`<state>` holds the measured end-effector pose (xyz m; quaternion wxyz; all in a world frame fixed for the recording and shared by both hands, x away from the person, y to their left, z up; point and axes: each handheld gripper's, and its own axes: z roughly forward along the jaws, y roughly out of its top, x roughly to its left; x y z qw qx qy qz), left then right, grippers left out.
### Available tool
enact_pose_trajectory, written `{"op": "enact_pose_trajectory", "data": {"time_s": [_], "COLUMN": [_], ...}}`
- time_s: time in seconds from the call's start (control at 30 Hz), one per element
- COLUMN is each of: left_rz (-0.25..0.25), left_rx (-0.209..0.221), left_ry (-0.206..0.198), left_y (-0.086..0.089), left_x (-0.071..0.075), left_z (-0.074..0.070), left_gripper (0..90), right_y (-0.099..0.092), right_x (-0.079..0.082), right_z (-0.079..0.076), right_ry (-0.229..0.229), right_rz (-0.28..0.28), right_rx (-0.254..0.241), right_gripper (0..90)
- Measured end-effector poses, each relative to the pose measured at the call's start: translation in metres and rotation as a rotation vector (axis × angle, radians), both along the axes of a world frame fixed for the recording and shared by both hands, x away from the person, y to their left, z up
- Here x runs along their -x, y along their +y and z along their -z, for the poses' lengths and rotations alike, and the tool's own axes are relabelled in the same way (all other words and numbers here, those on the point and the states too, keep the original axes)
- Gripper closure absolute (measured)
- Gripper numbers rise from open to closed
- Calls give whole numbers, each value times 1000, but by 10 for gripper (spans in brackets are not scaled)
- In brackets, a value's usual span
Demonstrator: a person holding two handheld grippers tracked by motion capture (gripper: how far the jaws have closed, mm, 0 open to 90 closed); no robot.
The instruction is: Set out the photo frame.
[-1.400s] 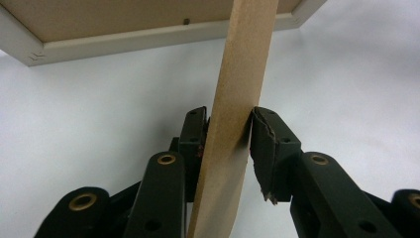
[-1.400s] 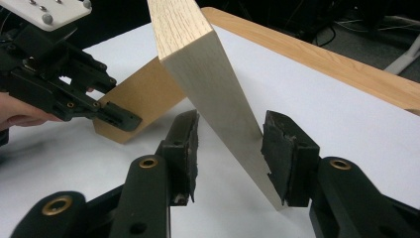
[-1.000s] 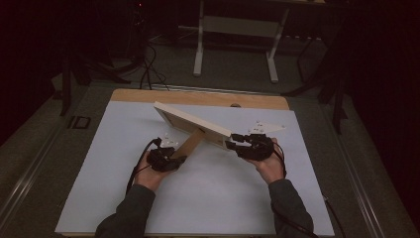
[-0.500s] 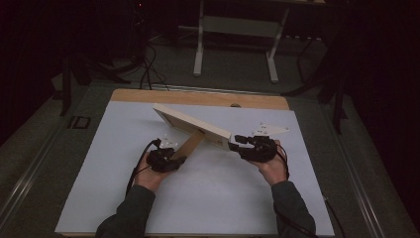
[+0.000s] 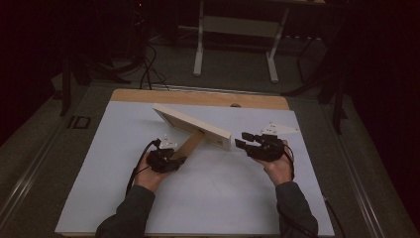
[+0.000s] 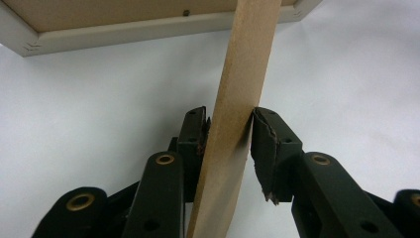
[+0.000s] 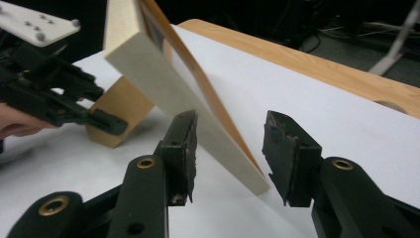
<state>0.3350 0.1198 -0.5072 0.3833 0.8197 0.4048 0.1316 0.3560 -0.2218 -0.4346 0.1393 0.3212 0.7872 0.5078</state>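
A cream picture frame stands tilted on the white sheet, propped by its brown wooden back stand. My left gripper is shut on that stand; in the left gripper view both pads press the stand at my left gripper, with the frame's back above. My right gripper is open just off the frame's right end. In the right gripper view the frame's lower corner reaches between the jaws of my right gripper without touching either pad. The stand shows at the left.
A white sheet covers the wooden table. Beyond the far edge are a white metal table leg and cables on the dark floor. The surroundings are dim.
My right gripper has drawn slightly to the right, away from the frame's end. The left gripper and the frame have stayed put.
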Motion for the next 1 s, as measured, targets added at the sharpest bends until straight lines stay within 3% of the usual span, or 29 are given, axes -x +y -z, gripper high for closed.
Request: {"op": "enact_pose_trajectory", "data": {"time_s": [0.2,0.43,0.47,0.77,1.0], "left_rz": [4,11,12,21,6], "left_rx": [49,66,94,196,251], "left_ry": [-1,-3,-3,12,16], "left_y": [3,6,9,23,34], "left_x": [2,4,5,8,6], "left_z": [-2,-5,-6,-15,-23], "left_gripper": [610,557,557,539,570], "right_y": [-3,-6,-7,-8,-4], "right_x": [-2,-5,-5,-9,-12], "right_z": [3,5,5,9,12], "right_ry": [4,16,17,32,39], "right_rz": [48,108,112,128,151], "right_rx": [11,5,5,17,26], "right_gripper": [561,575,576,592,643]}}
